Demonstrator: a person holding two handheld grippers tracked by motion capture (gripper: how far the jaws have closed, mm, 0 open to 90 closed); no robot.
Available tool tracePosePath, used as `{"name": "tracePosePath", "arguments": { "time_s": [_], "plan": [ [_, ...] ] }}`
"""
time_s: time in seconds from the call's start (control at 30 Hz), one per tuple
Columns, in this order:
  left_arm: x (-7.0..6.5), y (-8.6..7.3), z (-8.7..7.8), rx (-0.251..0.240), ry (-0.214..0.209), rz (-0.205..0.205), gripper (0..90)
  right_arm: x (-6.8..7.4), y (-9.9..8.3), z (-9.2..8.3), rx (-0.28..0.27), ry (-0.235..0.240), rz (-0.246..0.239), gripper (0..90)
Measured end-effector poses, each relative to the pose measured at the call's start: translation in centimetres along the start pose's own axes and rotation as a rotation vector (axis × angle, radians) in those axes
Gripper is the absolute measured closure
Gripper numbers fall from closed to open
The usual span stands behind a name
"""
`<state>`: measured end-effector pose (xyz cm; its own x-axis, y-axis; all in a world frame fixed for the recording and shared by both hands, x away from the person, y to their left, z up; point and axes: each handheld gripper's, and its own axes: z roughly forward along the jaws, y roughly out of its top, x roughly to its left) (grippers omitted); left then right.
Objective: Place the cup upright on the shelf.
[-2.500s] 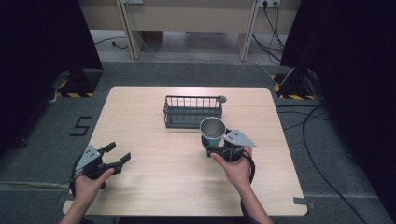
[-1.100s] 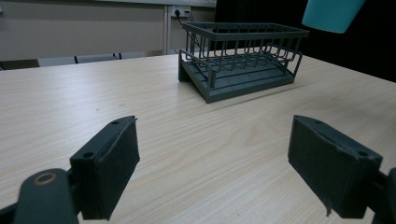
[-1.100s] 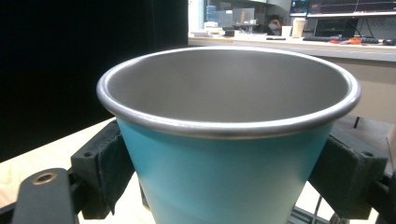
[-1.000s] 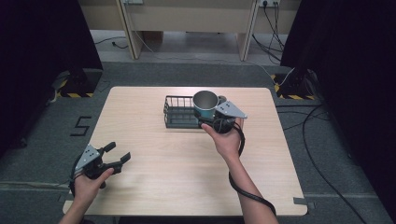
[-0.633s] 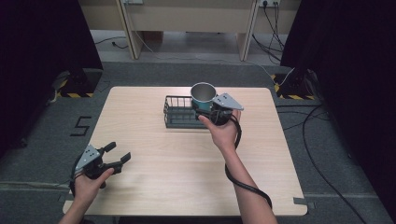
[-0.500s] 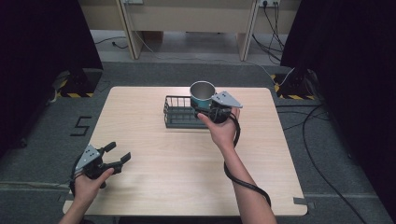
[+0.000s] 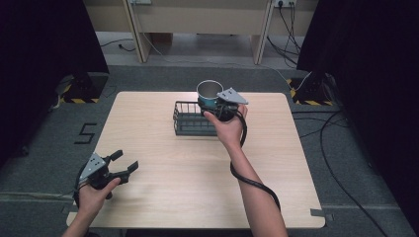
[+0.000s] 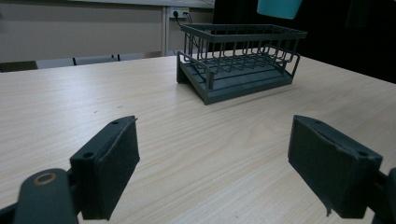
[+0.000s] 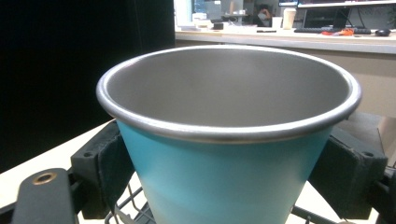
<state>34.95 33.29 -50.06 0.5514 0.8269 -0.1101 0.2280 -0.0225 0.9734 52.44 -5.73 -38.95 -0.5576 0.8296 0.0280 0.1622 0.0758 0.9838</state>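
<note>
Right claw [image 7: 213,104] sits a bit above the middle of the high view, clamped on a teal cup [image 7: 209,93] with a steel inside; cup is upright, open end up, held over the right end of the dark wire basket [image 7: 190,118]; basket stands on the light wood desk [image 7: 148,133], just above centre of the frame; left claw [image 7: 123,164] is way down in the lower left, jaws spread with nothing between them, low over the desk's near edge and well apart from the basket; cable from the right claw loops down along the forearm.

Left gripper view: both black pads [image 8: 112,163] stick up from the bottom corners, wide apart, bare desk [image 8: 210,149] between them; basket [image 8: 238,60] is in the upper middle, empty as far as I can see; the cup's teal bottom [image 8: 279,7] pokes in at the top edge, above the basket's far right end.

Right gripper view: cup [image 9: 224,154] is dead centre and huge, pads [image 9: 348,172] pressed on both its sides; a bit of basket wire [image 9: 126,210] peeks out at lower left, under the cup.
</note>
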Motion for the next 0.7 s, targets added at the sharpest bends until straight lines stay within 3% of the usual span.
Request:
{"name": "tracePosePath", "arguments": {
  "time_s": [0.37, 0.7],
  "plan": [
    [0.0, 0.0, 0.0, -0.003, -0.001, 0.000, 15.5, -0.5, -0.4, 2.6, 0.052, -0.029, 0.026, 16.2],
    [0.0, 0.0, 0.0, -0.004, -0.002, 0.000, 15.5, -0.7, -0.9, 3.7, 0.081, -0.048, 0.033, 16.2]
  ]
}}
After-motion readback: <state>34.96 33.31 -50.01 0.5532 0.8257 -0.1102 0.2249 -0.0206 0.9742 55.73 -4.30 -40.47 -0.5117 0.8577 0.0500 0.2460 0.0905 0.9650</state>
